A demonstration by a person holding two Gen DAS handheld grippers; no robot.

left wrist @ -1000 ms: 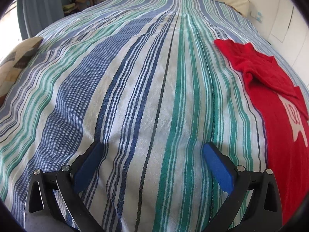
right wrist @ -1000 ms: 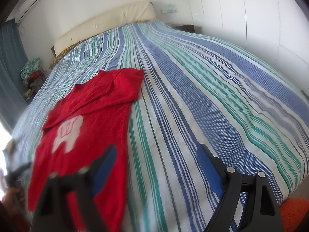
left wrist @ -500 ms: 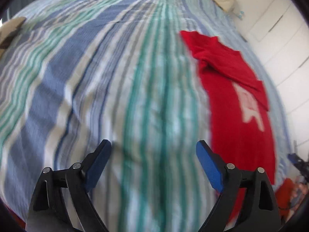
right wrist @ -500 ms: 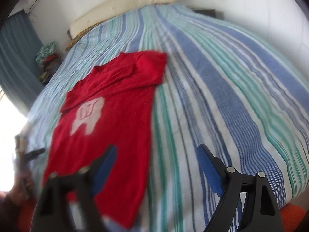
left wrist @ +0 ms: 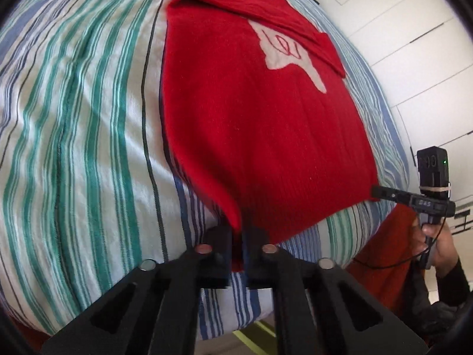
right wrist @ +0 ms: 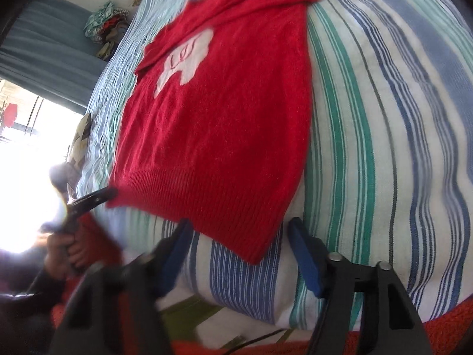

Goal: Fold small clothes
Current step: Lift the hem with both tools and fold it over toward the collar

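Note:
A red knit sweater (left wrist: 260,136) with a white tooth motif (left wrist: 283,50) lies flat on the striped bedspread (left wrist: 74,148), its sleeves folded across the top. My left gripper (left wrist: 239,236) is shut on the near left corner of the hem, which is lifted slightly. In the right wrist view it shows as dark tips at that corner, left gripper (right wrist: 100,196). My right gripper (right wrist: 241,254) straddles the sweater's (right wrist: 224,124) near right hem corner. Its jaws are closing, and the blue pads (right wrist: 304,254) still stand apart from the cloth. The left wrist view shows the right gripper (left wrist: 381,190) at that corner.
The bed's near edge runs just under both grippers, with an orange rug (right wrist: 443,325) on the floor below. White wardrobe doors (left wrist: 414,44) stand on the right. On the left are a blue curtain (right wrist: 44,53), a bright window and a pile of clothes (right wrist: 106,20).
Both grippers tipped down to the sweater's near hem. The left one swung right to the left corner and shut on it. The right one dropped over the right corner and its jaws narrowed.

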